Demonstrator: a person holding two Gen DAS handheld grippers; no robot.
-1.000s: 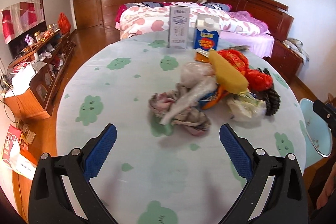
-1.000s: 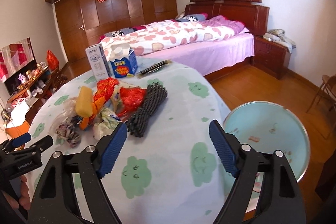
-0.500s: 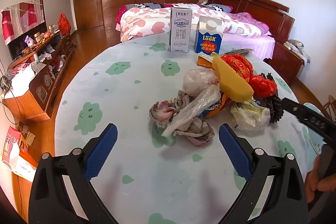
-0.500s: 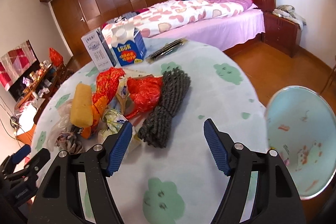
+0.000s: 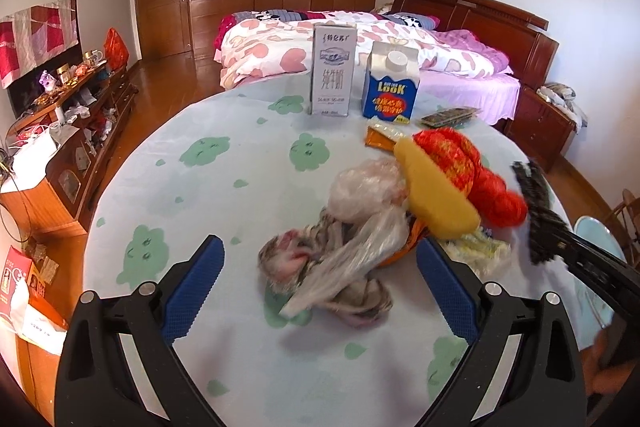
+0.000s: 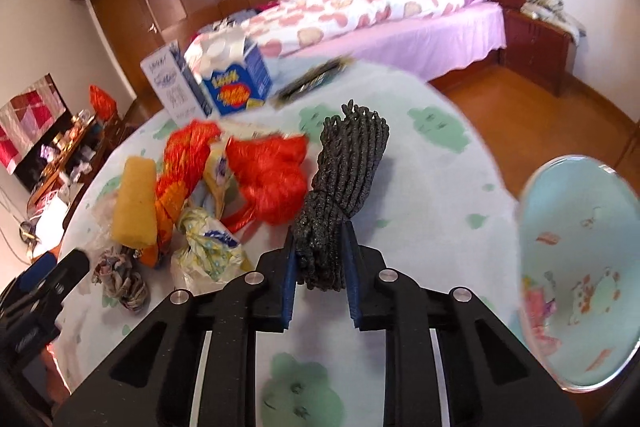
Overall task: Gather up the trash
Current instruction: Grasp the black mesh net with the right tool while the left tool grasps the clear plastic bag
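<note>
A pile of trash lies on the round table (image 5: 224, 179): a crumpled grey rag (image 5: 320, 279), clear plastic bags (image 5: 364, 187), a yellow sponge (image 5: 434, 187), red-orange netting (image 5: 472, 167) and a bundle of dark rope (image 6: 344, 171). My right gripper (image 6: 320, 259) is shut on the near end of the dark rope, which also shows in the left wrist view (image 5: 536, 203). My left gripper (image 5: 320, 291) is open and empty, with the grey rag between its fingers.
A white milk carton (image 5: 333, 69) and a blue LOOK carton (image 5: 390, 83) stand at the table's far side, a dark flat packet (image 5: 448, 115) beside them. A light blue bin (image 6: 580, 267) sits right of the table. Bed behind, cluttered cabinet at left.
My right gripper moved forward to the dark rope and closed on its near end. My left gripper moved a little closer to the grey rag and stayed open.
</note>
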